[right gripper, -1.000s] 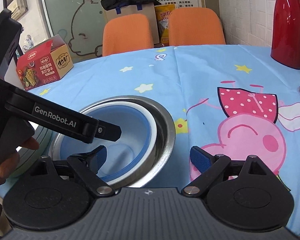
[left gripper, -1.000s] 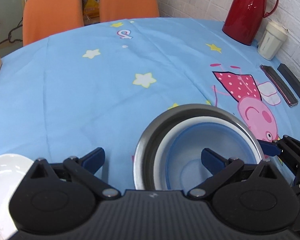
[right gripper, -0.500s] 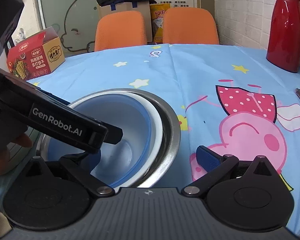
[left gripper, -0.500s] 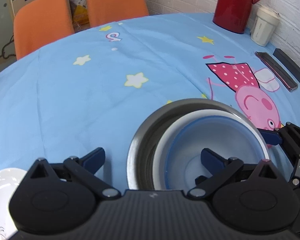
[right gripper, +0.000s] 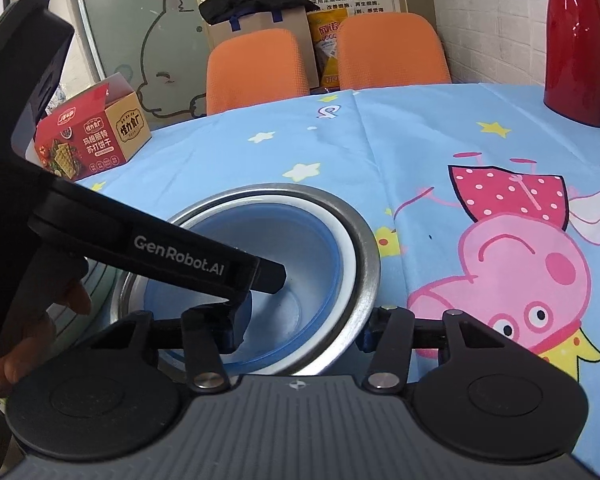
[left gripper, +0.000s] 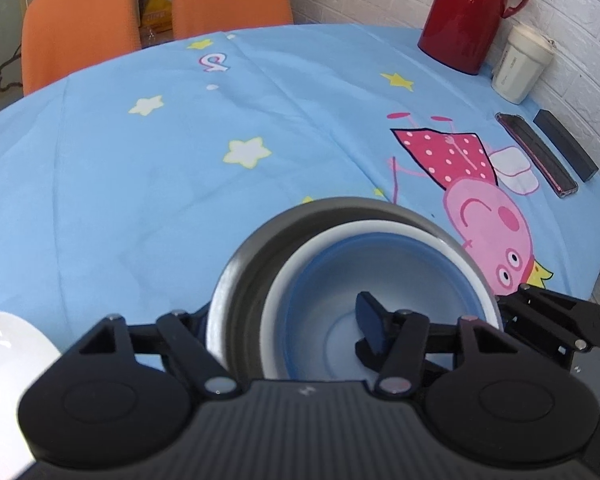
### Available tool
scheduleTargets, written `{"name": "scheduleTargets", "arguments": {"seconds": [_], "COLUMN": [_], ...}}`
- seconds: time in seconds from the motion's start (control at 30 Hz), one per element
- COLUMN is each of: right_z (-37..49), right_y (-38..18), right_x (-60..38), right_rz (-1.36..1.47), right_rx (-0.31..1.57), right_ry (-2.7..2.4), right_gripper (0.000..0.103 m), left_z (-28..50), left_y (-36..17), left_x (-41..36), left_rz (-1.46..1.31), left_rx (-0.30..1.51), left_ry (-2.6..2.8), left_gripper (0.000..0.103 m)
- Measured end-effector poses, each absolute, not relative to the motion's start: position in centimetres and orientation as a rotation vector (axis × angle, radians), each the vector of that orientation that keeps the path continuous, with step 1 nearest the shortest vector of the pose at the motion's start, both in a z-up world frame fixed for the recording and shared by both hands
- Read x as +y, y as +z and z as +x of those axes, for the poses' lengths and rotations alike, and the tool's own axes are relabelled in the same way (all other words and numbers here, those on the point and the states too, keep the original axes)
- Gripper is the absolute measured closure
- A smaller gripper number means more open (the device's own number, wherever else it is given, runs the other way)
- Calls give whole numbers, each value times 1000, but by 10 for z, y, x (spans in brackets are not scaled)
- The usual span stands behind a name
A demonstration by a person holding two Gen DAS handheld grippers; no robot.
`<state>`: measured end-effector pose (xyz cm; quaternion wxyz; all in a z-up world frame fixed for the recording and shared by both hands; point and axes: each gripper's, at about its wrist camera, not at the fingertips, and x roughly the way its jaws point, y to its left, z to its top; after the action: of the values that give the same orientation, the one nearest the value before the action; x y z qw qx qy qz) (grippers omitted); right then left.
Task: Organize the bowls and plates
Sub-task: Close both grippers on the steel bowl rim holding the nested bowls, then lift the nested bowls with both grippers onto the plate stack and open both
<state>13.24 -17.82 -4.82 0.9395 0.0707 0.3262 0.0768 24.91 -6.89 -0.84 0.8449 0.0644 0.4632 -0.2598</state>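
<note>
While both jaws are closing, left tool (left gripper: 284,324) and right tool (right gripper: 300,328) each straddle the nested steel, white and blue bowls' (right gripper: 340,248) rim; contact unclear.

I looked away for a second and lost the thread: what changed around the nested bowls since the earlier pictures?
Both claws are closing across the wall of the nested bowls: the left claw on the near left side, the right claw on the near right, each with one finger inside the blue bowl. The stack itself, red flask and cup stayed put.

Small bowl (left gripper: 364,280) in mid bowl (left gripper: 380,229), both in metal bowl (left gripper: 236,280).
</note>
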Motion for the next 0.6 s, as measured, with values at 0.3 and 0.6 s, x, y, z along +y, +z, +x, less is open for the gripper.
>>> {"name": "scheduleTargets", "arguments": {"seconds": [0.3,0.6], "right_z": [126,138], "right_y": [-3,34], "right_x": [-187,-144], "right_rz": [95,38], "right_rx": [565,480], "right_ry": [72,198], "right_gripper": [12,10], "left_z": [249,235], "left_y": [43,88], "left_x": [-80,-10], "left_rz": [70,52], "left_rx": [857,751], "left_ry": [-581,-445], "left_gripper": [45,45]}}
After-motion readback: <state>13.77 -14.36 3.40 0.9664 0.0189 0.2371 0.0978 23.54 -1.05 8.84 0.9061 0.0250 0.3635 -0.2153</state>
